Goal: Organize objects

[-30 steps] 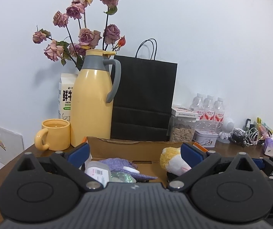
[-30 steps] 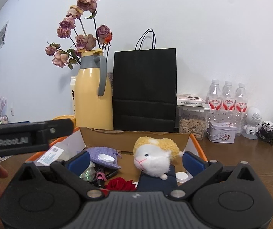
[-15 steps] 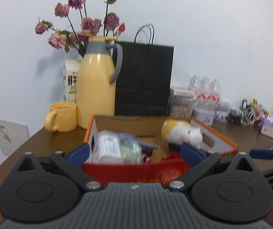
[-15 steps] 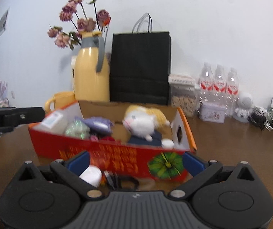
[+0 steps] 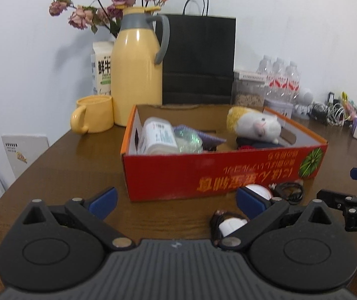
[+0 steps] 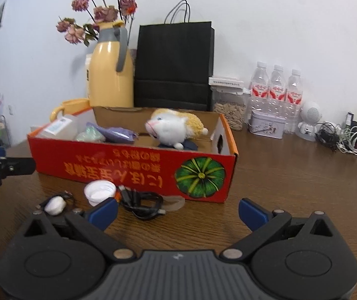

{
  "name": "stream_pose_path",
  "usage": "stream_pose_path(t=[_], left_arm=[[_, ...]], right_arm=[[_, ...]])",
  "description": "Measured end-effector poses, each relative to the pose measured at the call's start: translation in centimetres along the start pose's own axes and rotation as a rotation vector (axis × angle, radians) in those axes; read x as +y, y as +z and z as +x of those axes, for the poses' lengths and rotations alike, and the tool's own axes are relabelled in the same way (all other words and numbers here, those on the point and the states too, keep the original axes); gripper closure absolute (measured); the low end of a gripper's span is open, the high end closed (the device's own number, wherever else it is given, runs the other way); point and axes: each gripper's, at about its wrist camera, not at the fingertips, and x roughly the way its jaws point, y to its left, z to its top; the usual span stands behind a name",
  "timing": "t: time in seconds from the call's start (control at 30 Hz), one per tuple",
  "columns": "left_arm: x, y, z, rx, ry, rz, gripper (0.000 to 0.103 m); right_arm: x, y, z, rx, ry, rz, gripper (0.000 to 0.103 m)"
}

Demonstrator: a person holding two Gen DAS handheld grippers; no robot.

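Red cardboard box [image 5: 218, 170] on the brown desk [image 5: 78, 175], short of its back edge, holding a plush toy [image 5: 253, 125], a white bottle [image 5: 157, 138] and a purple pouch [image 6: 118, 133]. On the desk just in front of the box: a white cap [image 6: 99, 192], a black cable [image 6: 141, 202] and a small white earbud [image 6: 54, 205]. Left gripper [image 5: 176, 200] and right gripper [image 6: 177, 210] hover low over the desk's front, fingers apart and empty. Behind the box: yellow jug [image 5: 136, 75], mug [image 5: 93, 117], black bag [image 5: 198, 60].

box [image 6: 133, 172] red, green pumpkin print | jug [image 5: 136, 75] yellow | bag [image 5: 198, 60] black
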Motion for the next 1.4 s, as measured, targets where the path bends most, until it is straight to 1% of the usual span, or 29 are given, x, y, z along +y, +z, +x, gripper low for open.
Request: stream_pose_path(t=[0.1, 0.23, 0.43, 0.47, 0.5, 0.53, 0.6, 0.63, 0.67, 0.7, 0.77, 0.8, 0.83, 0.93, 1.03, 1.1, 1.13, 1.17, 1.2, 1.27, 1.4], left_arm=[[-0.3, -0.2, 0.5, 0.030, -0.004, 0.005, 0.000], [-1.3, -0.3, 1.7, 0.067, -0.006, 0.031, 0.000], [-3.2, -1.1, 3.0, 0.130, -0.039, 0.085, 0.000], [-3.3, -1.3, 3.1, 0.133, -0.042, 0.085, 0.002], [-3.2, -1.4, 3.1, 0.133, -0.049, 0.078, 0.005], [-3.0, -1.4, 3.0, 0.132, -0.057, 0.065, 0.011], [-2.5, -1.1, 2.7, 0.116, -0.070, 0.024, 0.013], [-2.3, -1.0, 2.6, 0.107, -0.062, 0.009, 0.017], [-2.0, -0.9, 2.7, 0.103, -0.050, -0.003, 0.025], [-1.8, -0.8, 2.9, 0.111, -0.040, -0.016, 0.030], [-1.3, -0.8, 3.6, 0.147, -0.036, -0.036, 0.044], [-1.2, -0.8, 3.9, 0.158, -0.025, -0.043, 0.047], [-1.0, -0.8, 4.0, 0.156, -0.020, -0.048, 0.047], [-1.2, -0.9, 4.3, 0.175, -0.048, -0.027, 0.047], [-1.9, -0.9, 4.5, 0.174, -0.070, 0.008, 0.047], [-2.4, -0.8, 5.0, 0.173, -0.060, 0.040, 0.047], [-2.7, -0.8, 5.1, 0.169, -0.060, 0.056, 0.056], [-2.9, -0.8, 5.1, 0.164, -0.065, 0.068, 0.081], [-3.0, -0.8, 5.1, 0.162, -0.088, 0.073, 0.089], [-3.1, -0.9, 4.9, 0.162, -0.114, 0.073, 0.090], [-3.0, -0.8, 4.1, 0.126, -0.116, 0.061, 0.090]], right_arm=[[0.2, -0.3, 0.4, 0.026, -0.015, -0.014, 0.000], [-0.1, -0.3, 0.4, 0.023, -0.012, 0.001, 0.000], [-0.6, -0.3, 0.4, 0.021, -0.004, 0.025, 0.000], [-0.6, -0.3, 0.4, 0.021, -0.001, 0.027, 0.000], [-0.6, -0.3, 0.4, 0.021, 0.002, 0.028, 0.000], [-0.6, -0.3, 0.4, 0.020, 0.003, 0.030, 0.000], [-0.6, -0.3, 0.4, 0.018, 0.005, 0.030, 0.000], [-0.6, -0.3, 0.4, 0.017, 0.005, 0.030, 0.000], [-0.6, -0.3, 0.3, 0.016, 0.006, 0.029, 0.000], [-0.5, -0.3, 0.3, 0.016, 0.007, 0.028, 0.000], [-0.5, -0.3, 0.3, 0.014, 0.007, 0.025, 0.000], [-0.5, -0.3, 0.3, 0.014, 0.007, 0.025, 0.000], [-0.5, -0.3, 0.3, 0.013, 0.007, 0.025, 0.000], [-0.5, -0.3, 0.3, 0.013, 0.009, 0.022, 0.000], [-0.5, -0.3, 0.3, 0.013, 0.009, 0.023, 0.000], [-0.5, -0.3, 0.3, 0.013, 0.009, 0.022, 0.000], [-0.5, -0.3, 0.3, 0.013, 0.009, 0.022, 0.000], [-0.5, -0.3, 0.3, 0.013, 0.009, 0.022, 0.000], [-0.5, -0.3, 0.3, 0.013, 0.009, 0.022, 0.000], [-0.5, -0.3, 0.3, 0.013, 0.009, 0.022, 0.000], [-0.5, -0.3, 0.3, 0.013, 0.013, 0.022, 0.000]])
